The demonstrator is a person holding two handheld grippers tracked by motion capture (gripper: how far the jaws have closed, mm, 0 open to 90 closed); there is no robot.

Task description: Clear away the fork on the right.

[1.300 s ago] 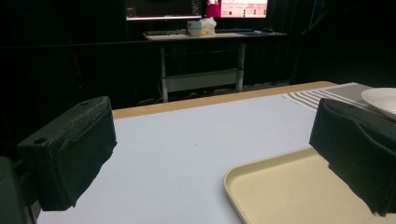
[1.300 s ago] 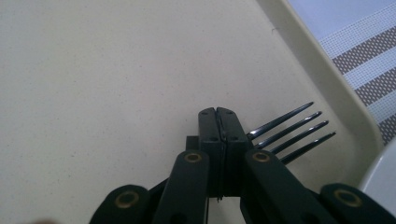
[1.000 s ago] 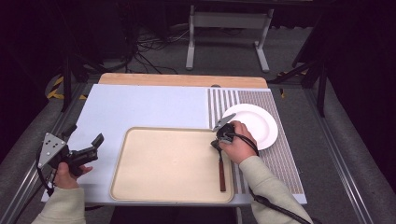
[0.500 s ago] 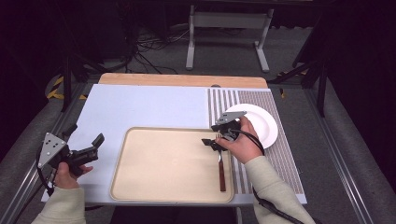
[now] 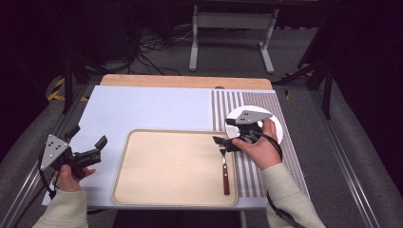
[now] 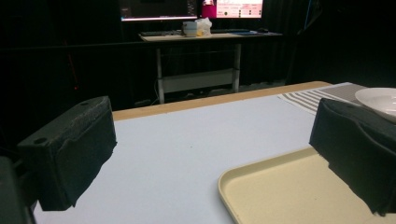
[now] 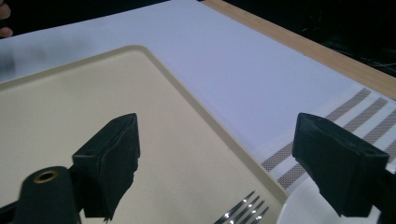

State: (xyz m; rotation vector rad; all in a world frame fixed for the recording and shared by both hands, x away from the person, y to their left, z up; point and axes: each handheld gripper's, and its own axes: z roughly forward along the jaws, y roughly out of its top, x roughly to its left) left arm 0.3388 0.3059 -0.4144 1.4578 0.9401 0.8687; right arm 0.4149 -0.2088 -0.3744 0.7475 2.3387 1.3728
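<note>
In the high view, the right hand and right gripper cover much of the white plate. In the right gripper view, the fork is cut off by the bottom edge; its handle is out of frame. In the left gripper view, the plate runs past the right edge. Items on the far desk are too small to identify, possibly a bag.

Lab or recording studio, dim, black-draped; beyond the surface cables lie tangled on grey carpet beside a metal stand; farther behind it, a desk carries lit monitors.
</note>
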